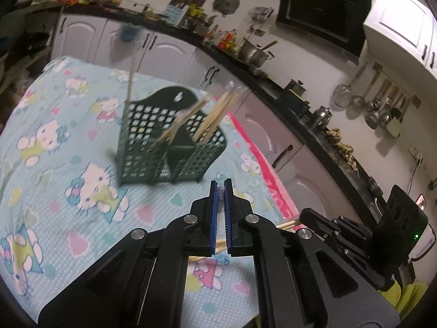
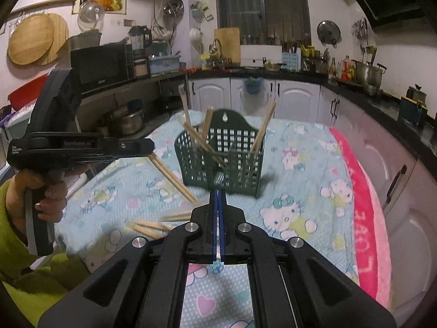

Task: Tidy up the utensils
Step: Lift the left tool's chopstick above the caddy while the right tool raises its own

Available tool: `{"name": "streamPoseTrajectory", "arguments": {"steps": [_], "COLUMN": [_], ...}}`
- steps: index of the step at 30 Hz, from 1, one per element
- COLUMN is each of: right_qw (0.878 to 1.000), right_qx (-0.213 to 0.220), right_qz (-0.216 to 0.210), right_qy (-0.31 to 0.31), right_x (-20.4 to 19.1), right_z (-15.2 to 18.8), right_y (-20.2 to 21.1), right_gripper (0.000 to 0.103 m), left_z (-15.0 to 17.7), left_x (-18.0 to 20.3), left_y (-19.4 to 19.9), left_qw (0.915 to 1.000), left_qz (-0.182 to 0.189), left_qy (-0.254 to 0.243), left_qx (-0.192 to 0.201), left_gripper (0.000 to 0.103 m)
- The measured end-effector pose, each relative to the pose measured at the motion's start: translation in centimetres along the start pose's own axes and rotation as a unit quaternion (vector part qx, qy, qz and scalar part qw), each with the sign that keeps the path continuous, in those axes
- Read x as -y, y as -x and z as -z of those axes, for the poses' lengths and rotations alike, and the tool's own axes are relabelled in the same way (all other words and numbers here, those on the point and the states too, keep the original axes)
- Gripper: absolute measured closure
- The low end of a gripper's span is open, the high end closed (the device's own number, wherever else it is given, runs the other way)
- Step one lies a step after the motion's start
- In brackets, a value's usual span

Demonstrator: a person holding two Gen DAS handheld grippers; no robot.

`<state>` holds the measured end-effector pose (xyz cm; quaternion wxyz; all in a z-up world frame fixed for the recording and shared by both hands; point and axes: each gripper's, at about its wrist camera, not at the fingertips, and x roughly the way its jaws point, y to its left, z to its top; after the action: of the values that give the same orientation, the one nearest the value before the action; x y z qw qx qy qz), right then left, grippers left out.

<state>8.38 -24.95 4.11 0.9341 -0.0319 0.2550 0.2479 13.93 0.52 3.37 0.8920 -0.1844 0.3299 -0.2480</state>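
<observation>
A dark green perforated utensil holder [image 1: 166, 147] stands on the Hello Kitty tablecloth [image 1: 68, 142]; it also shows in the right wrist view [image 2: 221, 158]. Several wooden chopsticks [image 1: 215, 114] lean in its compartments [image 2: 262, 128]. Loose chopsticks [image 2: 153, 225] lie on the cloth left of my right gripper, and one pair [image 2: 172, 176] reaches from under my left gripper's body toward the holder. My left gripper [image 1: 221, 188] is nearly shut, empty, just in front of the holder. My right gripper [image 2: 218, 194] is shut, empty, close in front of the holder.
A pink towel [image 2: 363, 207] runs along the table's right edge. Kitchen counters with pots, bottles and jars ring the table [image 2: 366, 75]. White cabinets [image 1: 164, 52] stand behind. The left hand-held gripper body [image 2: 65, 142] sits at the left of the right wrist view.
</observation>
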Motion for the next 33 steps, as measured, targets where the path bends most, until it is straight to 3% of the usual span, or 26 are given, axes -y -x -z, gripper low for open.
{"name": "streamPoseTrajectory", "arguments": {"steps": [17, 33], "right_qw": [0.997, 0.988], "right_qx": [0.066, 0.152], "right_qz": [0.026, 0.028], "right_qy": [-0.012, 0.0], "right_x": [1.8, 2.9], "right_z": [-5.3, -18.2], "right_y": [3.9, 7.4], "right_gripper": [0.102, 0.102], "left_z": [-6.6, -16.9], "left_x": [6.1, 10.7], "left_y": [1.9, 6.1], "left_qw": [0.9963, 0.988], "left_qz": [0.042, 0.039], "left_qy": [-0.053, -0.075], "left_qx": [0.053, 0.129], "left_gripper": [0.101, 0.101]}}
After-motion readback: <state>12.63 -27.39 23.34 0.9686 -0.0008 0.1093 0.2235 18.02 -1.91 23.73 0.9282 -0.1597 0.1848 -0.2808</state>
